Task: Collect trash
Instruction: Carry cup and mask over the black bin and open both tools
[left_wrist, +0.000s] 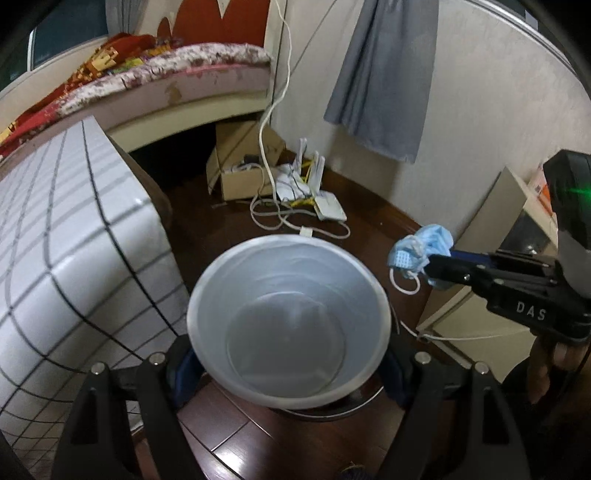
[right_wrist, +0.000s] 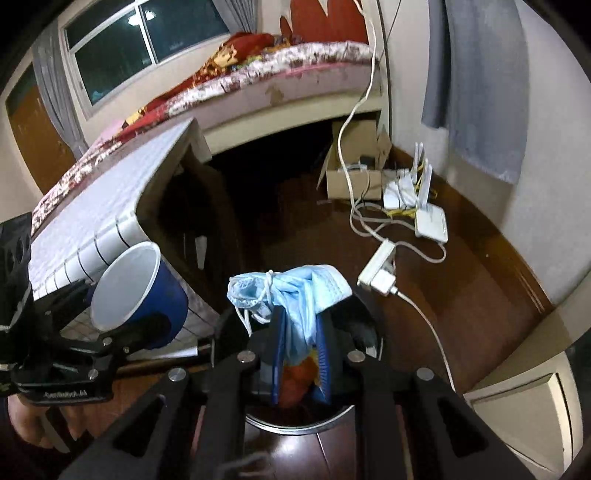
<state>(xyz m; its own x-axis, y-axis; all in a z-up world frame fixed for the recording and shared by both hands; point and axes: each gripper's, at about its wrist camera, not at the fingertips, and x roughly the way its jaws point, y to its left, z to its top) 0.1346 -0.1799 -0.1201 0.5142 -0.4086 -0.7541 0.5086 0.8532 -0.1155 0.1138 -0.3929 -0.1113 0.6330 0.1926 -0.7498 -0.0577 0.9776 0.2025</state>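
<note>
The left gripper (left_wrist: 288, 354) was closed around a blue paper cup (right_wrist: 142, 295), tilting its empty mouth up as a catcher, while the right gripper (right_wrist: 299, 332) pinched a crumpled blue face mask (left_wrist: 421, 253) just beside the rim, apparently ready to drop it in.

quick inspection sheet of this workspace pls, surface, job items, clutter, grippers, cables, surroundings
surface: dark wooden floor; checked table cover at left.
job's things: blue paper cup, white inside, nothing seen in it; crumpled blue face mask.
clutter: open cardboard box, white router on the floor.
grippers: left gripper shut on the cup; right gripper shut on the mask.
cables: white cords tangled by the router; power strip with a plugged adapter.
surroundings: bed, window, grey cloth hanging on the wall.
</note>
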